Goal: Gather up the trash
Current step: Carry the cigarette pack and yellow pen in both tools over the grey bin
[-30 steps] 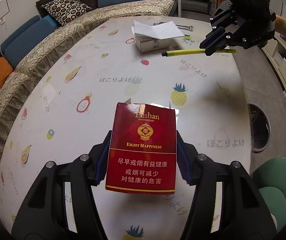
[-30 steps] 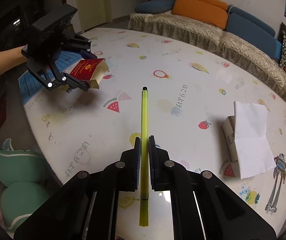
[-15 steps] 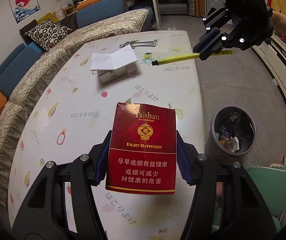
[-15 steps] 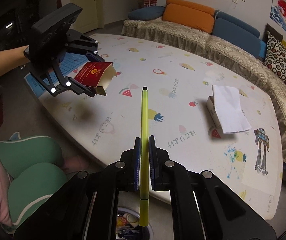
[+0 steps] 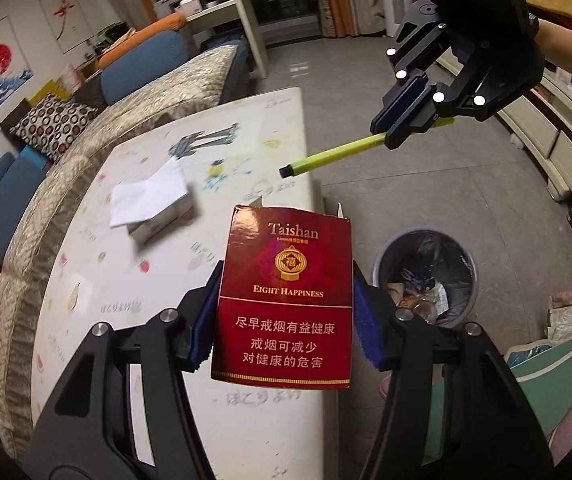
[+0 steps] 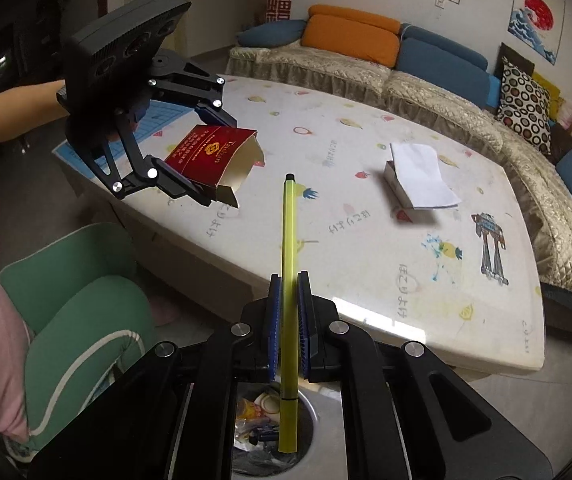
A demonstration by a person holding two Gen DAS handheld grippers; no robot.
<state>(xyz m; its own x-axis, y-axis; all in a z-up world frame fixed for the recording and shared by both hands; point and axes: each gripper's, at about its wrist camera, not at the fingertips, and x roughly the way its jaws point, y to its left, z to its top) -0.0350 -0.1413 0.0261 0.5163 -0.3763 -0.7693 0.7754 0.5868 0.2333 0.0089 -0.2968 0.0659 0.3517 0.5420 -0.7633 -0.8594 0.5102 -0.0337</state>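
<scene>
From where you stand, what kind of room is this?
Most likely a home living room: a long sofa with orange and blue cushions, framed wall art, and a low table under a fruit-print cover.

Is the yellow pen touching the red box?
Apart. In the left wrist view the pen tip ends above the box, with bare table visible between them.

A yellow-green pen (image 6: 288,280) is clamped between the blue pads of the right gripper (image 6: 288,292), its black tip aimed toward the table (image 6: 366,208). Beneath the pen's rear end, a trash bin (image 6: 261,420) with rubbish inside is seen. Over the table's left edge, an open red cigarette pack (image 6: 209,156) is gripped by the left gripper (image 6: 205,156). Further right on the table, a small box (image 6: 398,186) covered by white paper (image 6: 420,176) is seen.
</scene>
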